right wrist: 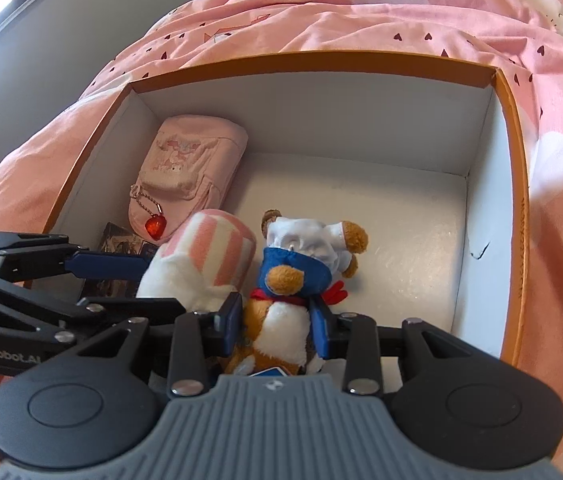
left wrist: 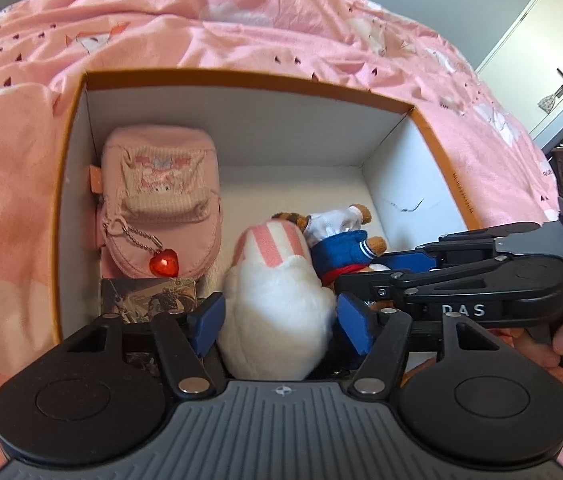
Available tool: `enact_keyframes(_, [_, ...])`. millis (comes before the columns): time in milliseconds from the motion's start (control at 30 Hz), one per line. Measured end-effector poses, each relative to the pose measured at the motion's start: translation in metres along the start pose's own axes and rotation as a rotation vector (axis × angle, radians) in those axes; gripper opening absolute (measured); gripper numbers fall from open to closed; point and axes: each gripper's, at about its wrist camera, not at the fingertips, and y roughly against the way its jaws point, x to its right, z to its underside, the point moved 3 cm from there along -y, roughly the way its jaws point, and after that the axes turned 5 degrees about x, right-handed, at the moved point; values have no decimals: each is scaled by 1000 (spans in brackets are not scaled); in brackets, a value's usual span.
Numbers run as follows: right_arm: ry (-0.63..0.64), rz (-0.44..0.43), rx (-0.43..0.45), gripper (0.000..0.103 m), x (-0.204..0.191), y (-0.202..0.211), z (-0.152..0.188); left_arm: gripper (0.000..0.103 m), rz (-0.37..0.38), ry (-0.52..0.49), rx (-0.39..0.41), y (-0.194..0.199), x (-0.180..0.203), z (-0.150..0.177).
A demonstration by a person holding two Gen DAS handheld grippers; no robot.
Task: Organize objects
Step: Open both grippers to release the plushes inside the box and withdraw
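An orange-rimmed box (left wrist: 241, 78) (right wrist: 321, 58) with white walls sits open on a pink bedspread. My left gripper (left wrist: 280, 322) is shut on a white plush (left wrist: 273, 300) (right wrist: 185, 276) with a pink-striped cap, its blue pads pressing both sides low in the box's front. Just to its right, my right gripper (right wrist: 276, 324) is shut on a brown bear plush (right wrist: 293, 276) (left wrist: 341, 240) in a blue jacket and white hat, head pointing away over the box floor. The two plushes touch side by side.
A pink pouch (left wrist: 161, 200) (right wrist: 189, 168) with a red heart charm (left wrist: 164, 262) lies along the box's left wall, with a dark picture card (left wrist: 141, 296) in front of it. The box floor's right half (right wrist: 401, 240) is bare. A cabinet door (left wrist: 541, 40) stands far right.
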Motion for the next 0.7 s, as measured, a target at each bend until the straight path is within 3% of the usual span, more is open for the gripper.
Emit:
enact_keyframes(100, [35,18,-9,38,-1,4,-2,61,-2,-10,29,7,5,0])
enact_keyframes(167, [46,9,-21,38,-2,4,-3,49,-27,-40,24,3,12,2])
enact_keyframes(300, [12,8,-55,38,-2,0,-5,49,-27,-7,15,-6,15,8])
enact_keyframes(400, [-47,2,-68,38,2,-6,-7,51,-42,13,19,-7,15,10])
enact_keyframes(567, [-108,-50,-75,38,2,-14,-7,65,-44,-16,22,-4,15,12])
enact_keyframes(700, [-122,-52,-76,38,1,-16,-6,71,-48,-51,21,-7,21,15])
